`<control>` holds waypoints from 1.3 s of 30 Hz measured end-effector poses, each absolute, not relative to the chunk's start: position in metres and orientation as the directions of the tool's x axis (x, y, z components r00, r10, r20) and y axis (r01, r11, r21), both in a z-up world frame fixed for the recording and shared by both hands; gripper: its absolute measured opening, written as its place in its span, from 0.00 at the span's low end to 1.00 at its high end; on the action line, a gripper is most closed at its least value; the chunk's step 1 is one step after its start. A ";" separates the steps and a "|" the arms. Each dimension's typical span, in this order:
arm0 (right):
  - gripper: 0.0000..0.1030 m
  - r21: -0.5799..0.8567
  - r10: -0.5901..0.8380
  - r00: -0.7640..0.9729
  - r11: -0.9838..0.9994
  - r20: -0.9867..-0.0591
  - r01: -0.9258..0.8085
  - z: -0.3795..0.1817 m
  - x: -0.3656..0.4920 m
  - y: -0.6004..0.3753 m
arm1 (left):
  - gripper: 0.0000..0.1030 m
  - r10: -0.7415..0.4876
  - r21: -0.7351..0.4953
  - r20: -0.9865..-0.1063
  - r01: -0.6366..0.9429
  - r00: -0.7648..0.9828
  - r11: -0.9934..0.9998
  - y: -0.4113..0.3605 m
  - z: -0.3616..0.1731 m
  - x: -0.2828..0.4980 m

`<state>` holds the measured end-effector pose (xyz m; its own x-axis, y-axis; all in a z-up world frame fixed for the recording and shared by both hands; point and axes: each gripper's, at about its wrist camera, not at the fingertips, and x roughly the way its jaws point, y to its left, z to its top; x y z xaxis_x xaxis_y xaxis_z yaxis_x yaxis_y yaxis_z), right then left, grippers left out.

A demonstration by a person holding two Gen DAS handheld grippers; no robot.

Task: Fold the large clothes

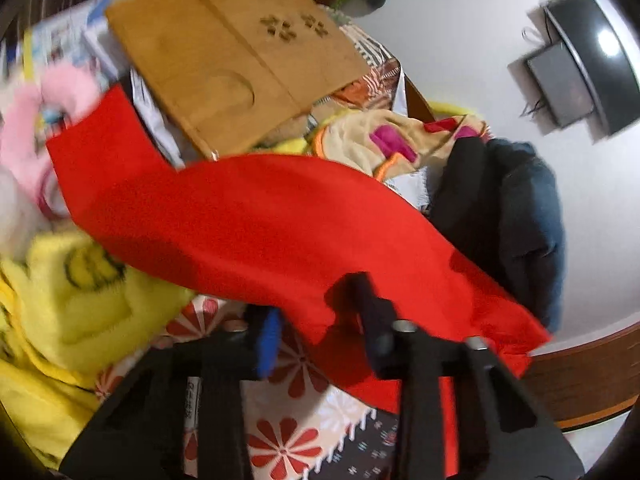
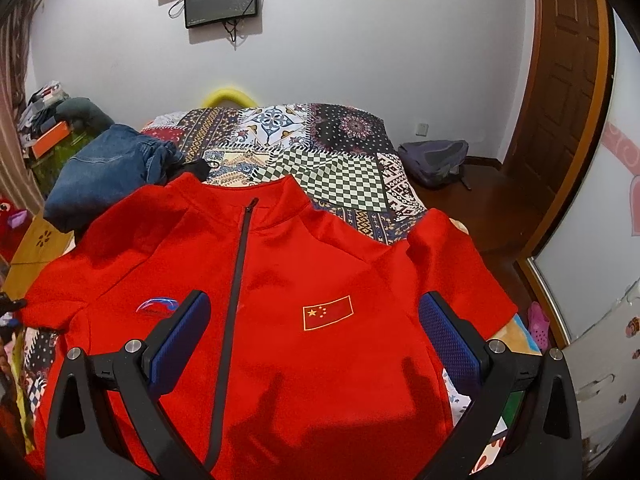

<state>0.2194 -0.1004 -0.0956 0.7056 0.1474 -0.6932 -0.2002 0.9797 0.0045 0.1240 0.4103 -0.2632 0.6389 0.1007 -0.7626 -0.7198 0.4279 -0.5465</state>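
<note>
A red zip jacket (image 2: 280,264) lies face up on the bed, collar toward the far wall, a small flag patch (image 2: 328,312) on its chest. My right gripper (image 2: 314,320) hovers open over the chest, nothing between its blue pads (image 2: 448,332). In the blurred left wrist view one red sleeve (image 1: 256,216) stretches across the picture. My left gripper (image 1: 320,320) has its jaws narrowed around the sleeve's lower edge. The blue pad (image 1: 270,340) stands left of the cloth, and a strip of bedsheet still shows between the fingers.
Folded jeans (image 2: 108,172) and a dark garment (image 1: 500,208) lie at the jacket's left shoulder. A wooden tray (image 1: 232,64), yellow plush (image 1: 68,292) and pink plush (image 1: 24,132) crowd that side. The patchwork bedspread (image 2: 320,148) runs to the wall. A backpack (image 2: 436,160) sits by the door.
</note>
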 end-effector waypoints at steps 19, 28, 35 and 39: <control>1.00 0.081 0.199 0.727 0.978 -0.658 -0.195 -0.089 0.206 -0.125 | 0.05 0.227 -0.309 -0.537 -0.440 0.812 0.843 0.280 -0.084 0.197; 1.00 0.114 0.222 0.720 0.974 -0.657 -0.196 -0.093 0.203 -0.142 | 0.05 0.046 -0.264 -0.540 -0.221 0.841 0.939 0.181 -0.072 0.252; 1.00 0.138 0.239 0.708 0.970 -0.664 -0.198 -0.097 0.202 -0.150 | 0.05 -0.059 -0.193 -0.643 -0.087 0.763 0.977 0.110 -0.106 0.288; 1.00 0.149 0.251 0.691 0.967 -0.678 -0.205 -0.101 0.203 -0.153 | 0.05 -0.109 -0.151 -0.728 -0.003 0.677 0.989 0.072 -0.135 0.302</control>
